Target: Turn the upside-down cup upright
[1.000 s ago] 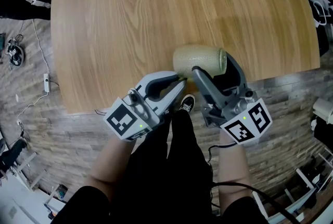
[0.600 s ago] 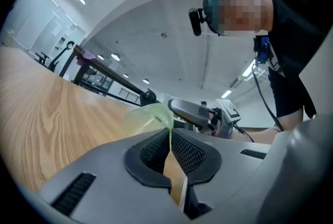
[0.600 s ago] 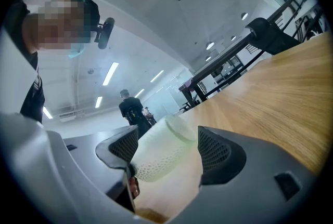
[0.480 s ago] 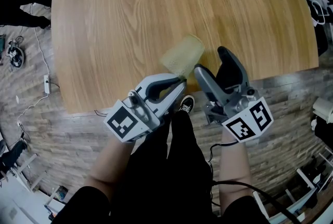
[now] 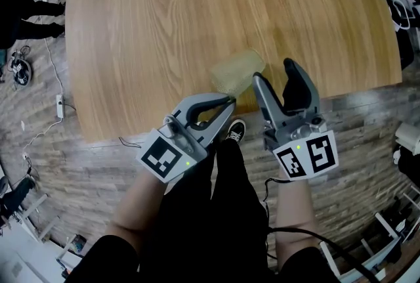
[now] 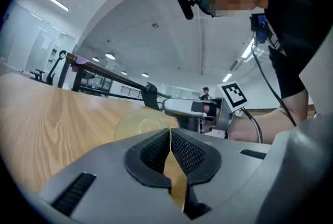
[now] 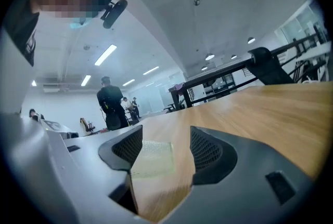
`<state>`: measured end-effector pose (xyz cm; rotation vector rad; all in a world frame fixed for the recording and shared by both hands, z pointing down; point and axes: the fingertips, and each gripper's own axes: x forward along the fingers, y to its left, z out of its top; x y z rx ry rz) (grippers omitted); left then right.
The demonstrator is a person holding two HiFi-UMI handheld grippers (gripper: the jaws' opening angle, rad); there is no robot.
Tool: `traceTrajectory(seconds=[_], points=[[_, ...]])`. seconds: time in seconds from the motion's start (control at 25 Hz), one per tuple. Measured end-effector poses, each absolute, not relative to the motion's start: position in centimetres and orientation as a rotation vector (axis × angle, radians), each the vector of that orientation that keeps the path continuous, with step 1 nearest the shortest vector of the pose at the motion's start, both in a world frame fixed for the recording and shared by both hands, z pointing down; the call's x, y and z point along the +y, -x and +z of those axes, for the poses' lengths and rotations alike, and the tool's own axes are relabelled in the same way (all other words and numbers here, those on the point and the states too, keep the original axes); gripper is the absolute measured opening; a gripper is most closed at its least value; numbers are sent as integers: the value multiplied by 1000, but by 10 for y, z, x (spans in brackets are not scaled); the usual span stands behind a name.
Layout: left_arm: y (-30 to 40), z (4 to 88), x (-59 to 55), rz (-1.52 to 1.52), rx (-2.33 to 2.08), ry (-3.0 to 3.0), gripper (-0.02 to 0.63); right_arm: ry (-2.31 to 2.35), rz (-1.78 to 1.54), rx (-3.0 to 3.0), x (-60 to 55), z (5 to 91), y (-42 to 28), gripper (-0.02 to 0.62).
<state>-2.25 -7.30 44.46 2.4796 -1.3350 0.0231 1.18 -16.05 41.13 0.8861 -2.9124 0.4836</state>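
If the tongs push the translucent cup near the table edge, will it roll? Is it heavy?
The cup looks thin and translucent, so it is probably light and may flex when squeezed. Its wall is round and seems tapered, so a push would likely roll it in a curve. It is close to the table edge and might fall.

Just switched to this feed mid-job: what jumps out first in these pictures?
A translucent yellowish cup sits by the near edge of the wooden table, blurred and seemingly on its side. The right hand-held gripper stands open beside it, jaws apart. The left hand-held gripper is shut, its tips at the cup's near end.
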Motion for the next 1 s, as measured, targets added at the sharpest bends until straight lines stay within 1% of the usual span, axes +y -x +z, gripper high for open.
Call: traceTrajectory(seconds=[0.04, 0.12, 0.16, 0.2, 0.48, 0.6, 0.76, 1.0], points=[[22, 444, -72, 31, -1337, -2478, 17, -922, 434, -2896, -161, 410, -15, 279], [21, 442, -73, 60, -1343, -2483, 17, -999, 352, -2856, -164, 408, -23, 76], [20, 442, -73, 84, -1348, -2488, 17, -1018, 319, -2834, -166, 408, -26, 32], [18, 442, -74, 111, -1352, -2493, 17, -1018, 293, -2812, -166, 409, -26, 17], [12, 431, -69, 301, -1323, -2607, 17, -910, 240, -2714, -155, 426, -3, 14], [11, 430, -70, 392, -1309, -2618, 17, -903, 278, -2690, -154, 435, -1, 14], [9, 435, -74, 589, -1254, -2602, 17, -899, 352, -2661, -157, 450, -5, 14], [5, 446, -79, 722, -1177, -2517, 17, -882, 415, -2617, -156, 470, -7, 14]])
